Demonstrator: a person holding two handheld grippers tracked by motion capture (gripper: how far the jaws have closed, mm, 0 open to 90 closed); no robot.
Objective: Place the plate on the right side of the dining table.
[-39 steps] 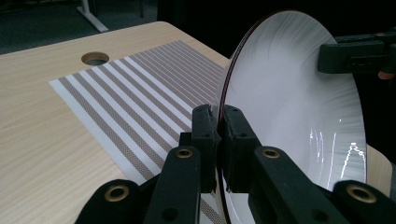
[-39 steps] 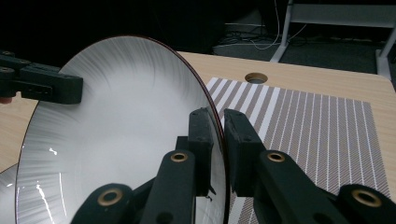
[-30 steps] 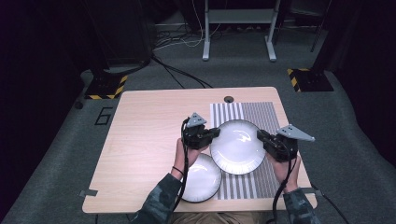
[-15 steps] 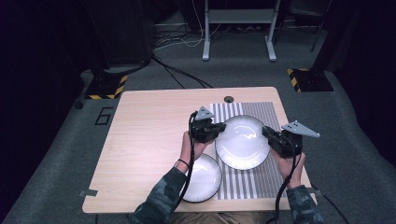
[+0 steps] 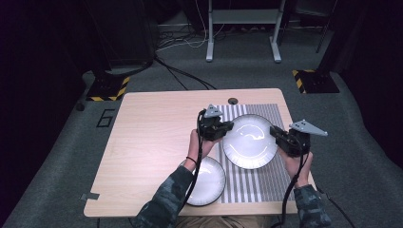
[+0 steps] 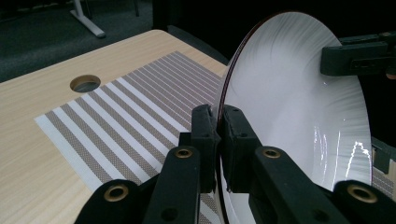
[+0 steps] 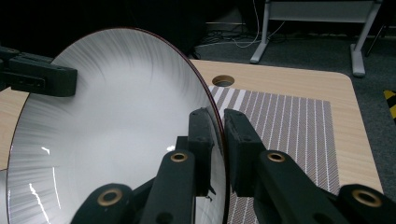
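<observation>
A: Where does the big plate (image 5: 250, 141) stand right now?

B: Above the striped placemat (image 5: 247, 185), carried between both tools; the left gripper (image 5: 222, 128) is clamped on its left rim and the right gripper (image 5: 278, 134) is clamped on the rim opposite; in the left gripper view the jaws pinch the thin edge of the plate (image 6: 299, 116) with the mat (image 6: 135, 116) well beneath it, so I judge it not yet set down

A: And the smaller plate (image 5: 206, 180)?

B: Lying flat on the table (image 5: 152, 137) near the person's side, partly under the left forearm, its edge just at the mat's border

A: How would you finish the step well?

B: Keep both grips equally firm, since a glazed rim can slide out of narrow pads (image 7: 201, 140); hold the two hands level so the plate does not tip; lower them together and straight, aiming for the middle of the mat, clear of the smaller plate and the round hole (image 5: 232, 100); let the jaws go only once the base sits flat, both at once
</observation>
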